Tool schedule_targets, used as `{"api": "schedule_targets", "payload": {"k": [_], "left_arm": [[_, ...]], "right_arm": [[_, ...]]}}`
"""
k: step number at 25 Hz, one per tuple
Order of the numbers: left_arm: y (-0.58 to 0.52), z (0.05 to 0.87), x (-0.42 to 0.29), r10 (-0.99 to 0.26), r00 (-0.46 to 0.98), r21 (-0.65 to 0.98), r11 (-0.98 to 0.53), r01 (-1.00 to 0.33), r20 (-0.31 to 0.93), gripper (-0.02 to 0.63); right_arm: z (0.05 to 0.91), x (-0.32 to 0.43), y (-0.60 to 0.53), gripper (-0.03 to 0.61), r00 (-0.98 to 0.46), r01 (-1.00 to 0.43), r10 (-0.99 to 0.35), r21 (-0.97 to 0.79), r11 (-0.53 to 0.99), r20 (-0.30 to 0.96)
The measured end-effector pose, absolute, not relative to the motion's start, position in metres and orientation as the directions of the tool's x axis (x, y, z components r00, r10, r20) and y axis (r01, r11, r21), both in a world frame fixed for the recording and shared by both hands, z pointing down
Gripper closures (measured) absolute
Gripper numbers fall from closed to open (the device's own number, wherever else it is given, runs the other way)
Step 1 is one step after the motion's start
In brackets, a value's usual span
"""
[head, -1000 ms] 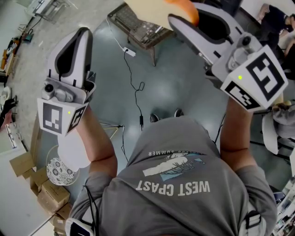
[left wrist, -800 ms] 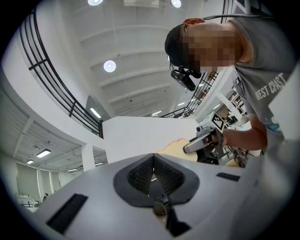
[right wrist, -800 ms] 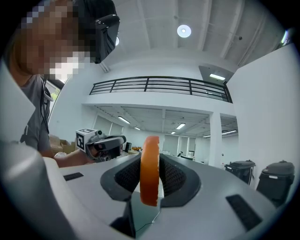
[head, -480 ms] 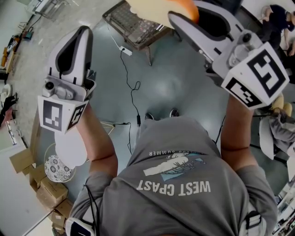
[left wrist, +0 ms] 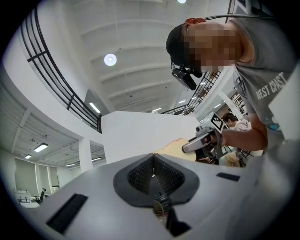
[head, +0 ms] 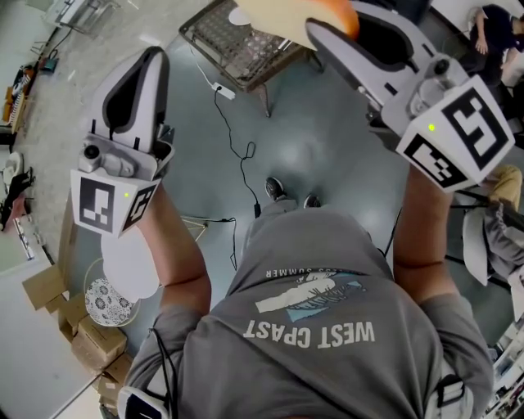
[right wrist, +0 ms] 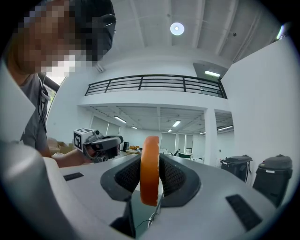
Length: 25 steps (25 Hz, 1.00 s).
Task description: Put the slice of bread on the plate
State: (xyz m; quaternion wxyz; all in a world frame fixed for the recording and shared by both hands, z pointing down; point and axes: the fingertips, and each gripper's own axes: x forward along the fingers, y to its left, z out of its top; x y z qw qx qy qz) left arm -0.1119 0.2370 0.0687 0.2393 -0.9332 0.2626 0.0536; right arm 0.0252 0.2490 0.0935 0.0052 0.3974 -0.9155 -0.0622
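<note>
The slice of bread (head: 282, 15), pale with an orange crust, stands on edge between the pads of my right gripper (head: 327, 20), which is shut on it at the top of the head view. In the right gripper view the bread's crust (right wrist: 150, 168) fills the gap of the right gripper (right wrist: 150, 161). My left gripper (head: 150, 57) is held up at the left, shut and empty; its pads meet in the left gripper view (left wrist: 153, 157). A small white plate (head: 239, 15) lies on a wire table (head: 233, 49) far below, partly behind the bread.
The floor lies far beneath, with a cable (head: 237, 155) trailing from the wire table and the person's shoes (head: 291, 195). Cardboard boxes (head: 78, 335) and a patterned round disc (head: 105, 299) sit at the lower left. A seated person (head: 491, 24) is at the upper right.
The person has stepped forward: the shoes, cable and wire table have shifted in the head view. Both grippers keep their poses, and the bread stays gripped.
</note>
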Motion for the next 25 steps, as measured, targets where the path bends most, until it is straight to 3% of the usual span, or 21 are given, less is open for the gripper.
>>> {"api": "schedule_targets", "payload": {"k": [25], "left_arm": [[0.125,0.067,-0.172,-0.368,0.888,-0.412,-0.790,-0.455,-0.275,0.606]], "right_arm": [[0.089,-0.040,0.150,0.483,-0.605,-0.790,-0.796,0.147,0.596,-0.021]]}}
